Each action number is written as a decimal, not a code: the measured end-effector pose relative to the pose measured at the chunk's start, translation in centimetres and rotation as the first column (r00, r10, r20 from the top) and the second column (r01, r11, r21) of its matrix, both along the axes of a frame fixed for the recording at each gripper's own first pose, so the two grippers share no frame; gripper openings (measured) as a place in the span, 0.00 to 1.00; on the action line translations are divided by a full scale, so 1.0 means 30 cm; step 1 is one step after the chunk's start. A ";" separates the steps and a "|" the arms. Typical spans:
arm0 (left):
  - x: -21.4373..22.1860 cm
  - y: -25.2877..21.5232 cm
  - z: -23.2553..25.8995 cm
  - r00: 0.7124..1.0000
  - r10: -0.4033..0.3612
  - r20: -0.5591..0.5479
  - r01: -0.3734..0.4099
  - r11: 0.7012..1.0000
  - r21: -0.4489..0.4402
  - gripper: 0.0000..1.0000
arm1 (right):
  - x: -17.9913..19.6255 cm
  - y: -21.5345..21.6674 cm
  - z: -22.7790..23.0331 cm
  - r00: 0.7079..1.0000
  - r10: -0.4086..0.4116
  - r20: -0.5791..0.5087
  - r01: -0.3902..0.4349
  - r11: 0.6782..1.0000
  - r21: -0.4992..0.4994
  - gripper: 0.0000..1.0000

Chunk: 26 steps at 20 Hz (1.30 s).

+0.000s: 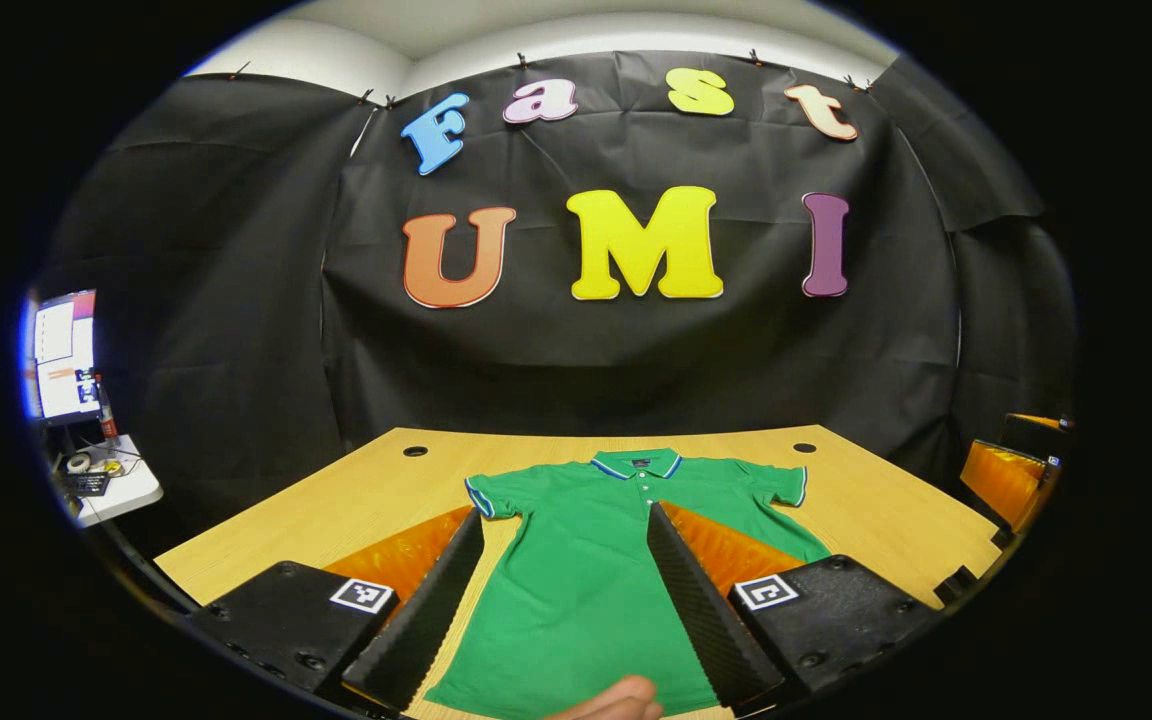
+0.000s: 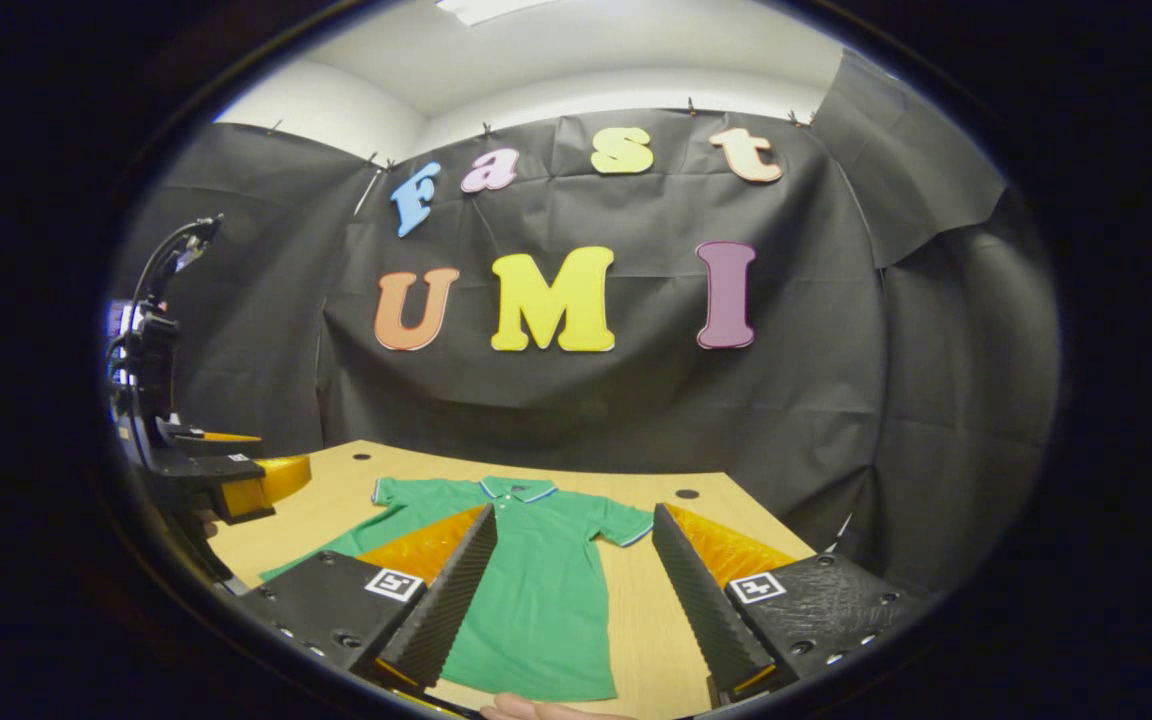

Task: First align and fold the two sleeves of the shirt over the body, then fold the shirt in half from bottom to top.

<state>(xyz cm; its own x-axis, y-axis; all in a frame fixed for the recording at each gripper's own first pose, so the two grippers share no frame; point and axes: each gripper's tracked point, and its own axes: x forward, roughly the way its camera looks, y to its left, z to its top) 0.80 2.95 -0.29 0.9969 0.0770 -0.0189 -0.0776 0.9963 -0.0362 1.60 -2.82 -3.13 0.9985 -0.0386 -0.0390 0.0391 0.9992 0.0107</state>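
A green polo shirt (image 1: 586, 590) lies flat on the wooden table (image 1: 336, 500), front up, collar (image 1: 639, 463) toward the far wall. Both short sleeves (image 1: 491, 493) (image 1: 776, 485) are spread out to the sides. My left gripper (image 1: 564, 515) hovers over the shirt's body, open wide, nothing between its fingers. In the right gripper view the shirt (image 2: 536, 590) lies left of centre, and my right gripper (image 2: 574, 513) is open above its right sleeve (image 2: 626, 522) and the bare table (image 2: 656, 620). The left gripper (image 2: 236, 480) shows at the left edge there.
A person's fingertip (image 1: 616, 700) shows at the bottom edge over the shirt's hem. A small white side table with a monitor (image 1: 61, 355) stands off to the left. Two round holes (image 1: 415, 451) (image 1: 804, 447) sit near the table's far edge, close to the black cloth wall.
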 end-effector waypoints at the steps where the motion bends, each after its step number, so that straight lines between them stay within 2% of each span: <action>1: 0.002 0.002 0.006 1.000 0.000 0.009 0.000 1.000 -0.009 1.00 | 0.016 -0.001 -0.007 1.000 -0.004 0.003 0.004 1.000 -0.003 0.95; 5: 0.049 0.014 -0.025 1.000 -0.011 -0.002 0.011 1.000 -0.019 1.00 | 0.124 -0.015 -0.040 1.000 -0.017 -0.015 0.017 1.000 0.018 0.96; 11: 0.089 0.067 -0.067 0.999 0.022 -0.036 -0.023 0.999 -0.035 1.00 | 0.282 -0.106 -0.071 0.996 -0.074 -0.054 0.078 0.995 0.068 0.95; 13: 0.095 0.072 -0.076 0.999 0.028 -0.043 -0.029 0.999 -0.036 1.00 | 0.374 -0.141 -0.098 0.993 -0.089 -0.077 0.093 0.995 0.047 0.95; 16: 0.091 0.077 -0.066 0.999 0.032 -0.035 -0.033 0.999 -0.025 1.00 | 0.595 -0.205 -0.166 0.988 -0.082 -0.130 0.079 0.997 -0.025 0.95; 19: 0.092 0.090 -0.054 0.999 0.043 -0.018 -0.042 0.999 0.004 1.00 | 0.808 -0.303 -0.306 0.952 -0.141 -0.270 0.146 0.989 -0.004 0.95; 21: 0.093 0.118 -0.042 0.998 0.067 -0.001 -0.067 0.997 0.033 1.00 | 0.923 -0.317 -0.396 0.926 -0.141 -0.351 0.164 0.986 0.039 0.95; 24: 0.102 0.152 -0.055 0.996 0.094 -0.007 -0.094 0.995 0.031 1.00 | 1.042 -0.339 -0.480 0.897 -0.149 -0.415 0.184 0.982 0.045 0.94; 26: 0.107 0.157 -0.068 0.995 0.091 -0.028 -0.091 0.996 0.012 1.00 | 1.099 -0.348 -0.553 0.864 -0.156 -0.479 0.192 0.981 0.026 0.94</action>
